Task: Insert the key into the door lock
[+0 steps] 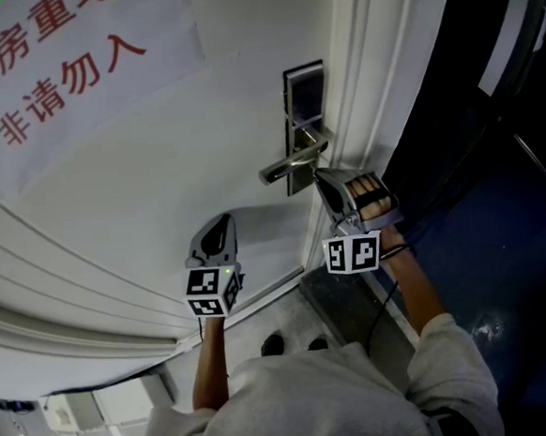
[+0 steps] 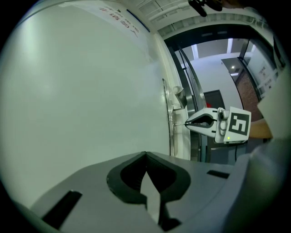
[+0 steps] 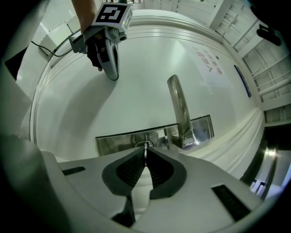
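A steel lock plate (image 1: 304, 92) with a lever handle (image 1: 288, 167) sits at the right edge of a white door (image 1: 157, 174). My right gripper (image 1: 324, 175) points at the plate just below the handle, shut on a small metal key (image 3: 145, 146). In the right gripper view the key's tip is at the keyhole on the plate (image 3: 118, 142), beside the handle (image 3: 179, 109). From the left gripper view the thin key (image 2: 179, 124) bridges the right gripper (image 2: 188, 123) and the plate (image 2: 172, 120). My left gripper (image 1: 224, 220) is shut on nothing and hovers close to the bare door panel, left of the lock.
A paper notice with red characters (image 1: 63, 60) is stuck on the upper left of the door. The white door frame (image 1: 375, 82) runs along the right of the lock, with a dark blue surface (image 1: 507, 203) beyond it. A cable (image 1: 392, 292) trails from the right gripper.
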Motion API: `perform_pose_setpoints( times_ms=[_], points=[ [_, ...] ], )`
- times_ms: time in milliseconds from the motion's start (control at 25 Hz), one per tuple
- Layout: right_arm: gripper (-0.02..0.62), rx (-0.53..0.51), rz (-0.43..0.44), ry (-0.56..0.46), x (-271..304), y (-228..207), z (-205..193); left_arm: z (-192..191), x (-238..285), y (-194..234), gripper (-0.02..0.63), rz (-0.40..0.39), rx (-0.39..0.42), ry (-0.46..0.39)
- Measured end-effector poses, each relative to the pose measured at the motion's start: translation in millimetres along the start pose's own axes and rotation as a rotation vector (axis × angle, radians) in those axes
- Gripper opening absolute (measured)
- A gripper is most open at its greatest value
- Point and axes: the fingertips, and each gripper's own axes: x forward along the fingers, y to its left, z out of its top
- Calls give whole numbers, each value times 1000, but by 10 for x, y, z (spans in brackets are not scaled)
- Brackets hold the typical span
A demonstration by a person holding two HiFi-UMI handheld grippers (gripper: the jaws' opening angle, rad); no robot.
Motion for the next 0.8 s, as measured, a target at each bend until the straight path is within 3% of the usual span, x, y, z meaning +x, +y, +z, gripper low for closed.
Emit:
perform_pose_setpoints(
  times_ms=[800],
  points=[
    [29, -92, -7, 57, 193, -4, 20, -23, 18, -46, 17, -21, 0, 2]
  ],
)
